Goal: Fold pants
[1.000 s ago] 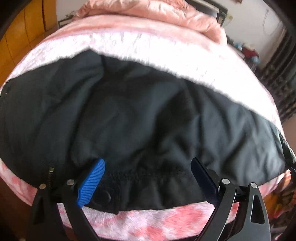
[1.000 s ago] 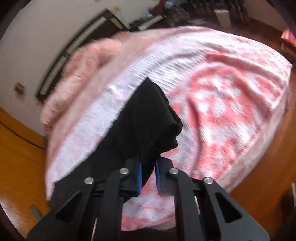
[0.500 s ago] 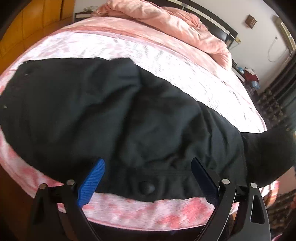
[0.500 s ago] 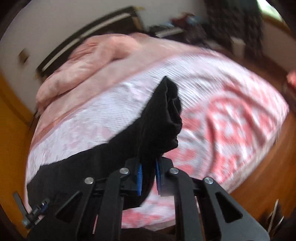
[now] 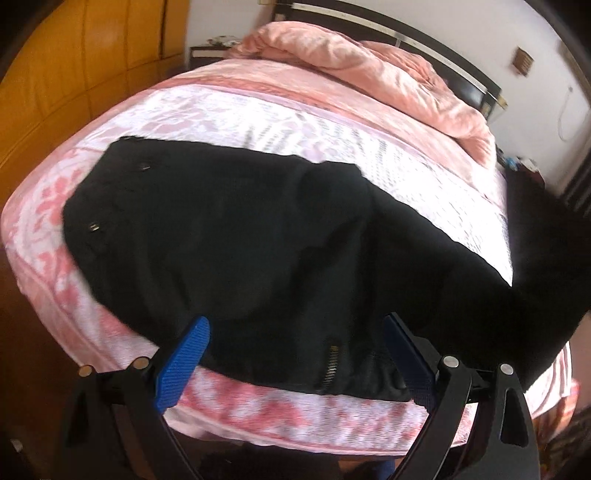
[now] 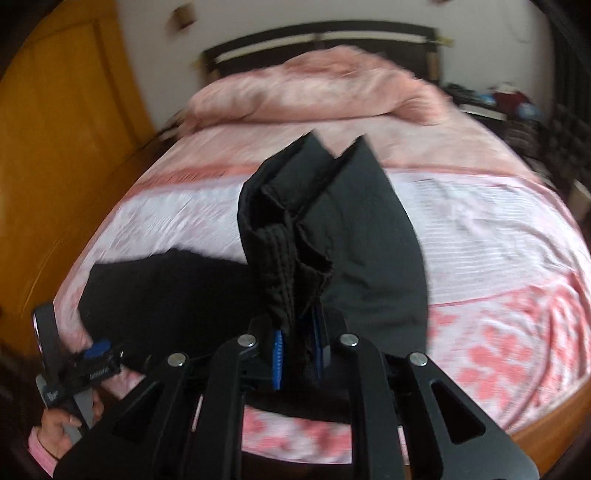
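Black pants (image 5: 240, 240) lie across the foot of the pink bed (image 5: 295, 125), the zipper (image 5: 332, 365) at the near edge. My left gripper (image 5: 295, 347) hovers open over that near edge; its blue pads (image 5: 184, 354) stand wide apart and touch nothing that I can see. My right gripper (image 6: 297, 354) is shut on the bunched leg ends of the pants (image 6: 332, 229), which stand up above its jaws, lifted off the bed. That raised leg shows as a dark mass (image 5: 535, 258) at the right of the left wrist view. The left gripper (image 6: 74, 369) appears at the lower left of the right wrist view, held by a hand.
A crumpled pink quilt (image 6: 314, 88) lies by the dark headboard (image 6: 317, 33). An orange wooden wardrobe (image 5: 74, 74) stands along the bed's left side. Clutter on a low table (image 6: 509, 99) sits at the far right. A wooden bed frame (image 6: 546, 424) edges the mattress.
My right gripper has carried the leg ends up and across the bed towards the waist end, its view rolling. My left gripper has drawn back, so more of the pants and bed shows.
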`<action>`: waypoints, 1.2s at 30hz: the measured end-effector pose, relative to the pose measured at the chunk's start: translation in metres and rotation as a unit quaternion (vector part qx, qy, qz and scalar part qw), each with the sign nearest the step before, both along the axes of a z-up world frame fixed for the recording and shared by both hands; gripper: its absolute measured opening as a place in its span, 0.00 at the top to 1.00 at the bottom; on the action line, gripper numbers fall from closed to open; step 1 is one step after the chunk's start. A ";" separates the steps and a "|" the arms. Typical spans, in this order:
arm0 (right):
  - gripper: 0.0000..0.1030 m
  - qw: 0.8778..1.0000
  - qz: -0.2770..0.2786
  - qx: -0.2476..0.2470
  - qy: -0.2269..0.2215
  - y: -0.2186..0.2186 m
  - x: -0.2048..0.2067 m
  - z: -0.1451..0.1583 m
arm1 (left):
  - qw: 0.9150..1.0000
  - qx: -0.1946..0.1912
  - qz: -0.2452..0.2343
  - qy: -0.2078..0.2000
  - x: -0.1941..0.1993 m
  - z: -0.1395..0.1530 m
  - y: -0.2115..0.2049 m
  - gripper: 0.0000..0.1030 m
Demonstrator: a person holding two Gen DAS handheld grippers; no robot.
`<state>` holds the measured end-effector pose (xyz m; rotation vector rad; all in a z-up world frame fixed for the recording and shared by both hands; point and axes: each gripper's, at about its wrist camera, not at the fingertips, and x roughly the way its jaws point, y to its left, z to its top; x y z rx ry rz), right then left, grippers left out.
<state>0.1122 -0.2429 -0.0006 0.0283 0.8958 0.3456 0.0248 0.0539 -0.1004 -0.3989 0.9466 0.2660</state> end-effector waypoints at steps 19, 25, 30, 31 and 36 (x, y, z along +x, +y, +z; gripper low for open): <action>0.30 0.989 0.109 -0.012 0.097 0.087 -0.030 -0.076 | 1.000 -0.015 -0.006 0.013 -0.008 -0.014 0.001 0.08; 0.32 0.986 0.102 -0.072 0.106 0.106 -0.023 -0.097 | 1.000 -0.013 -0.012 0.013 -0.012 -0.014 -0.004 0.08; 0.61 0.986 0.069 -0.076 0.131 0.099 -0.010 -0.118 | 1.000 -0.013 -0.008 0.015 -0.015 -0.017 -0.001 0.08; 0.80 0.986 0.070 -0.069 0.137 0.097 -0.008 -0.121 | 1.000 -0.015 -0.007 0.016 -0.015 -0.018 0.000 0.08; 0.93 0.987 0.086 -0.062 0.123 0.100 -0.011 -0.109 | 1.000 -0.024 0.002 0.018 -0.017 -0.022 0.007 0.08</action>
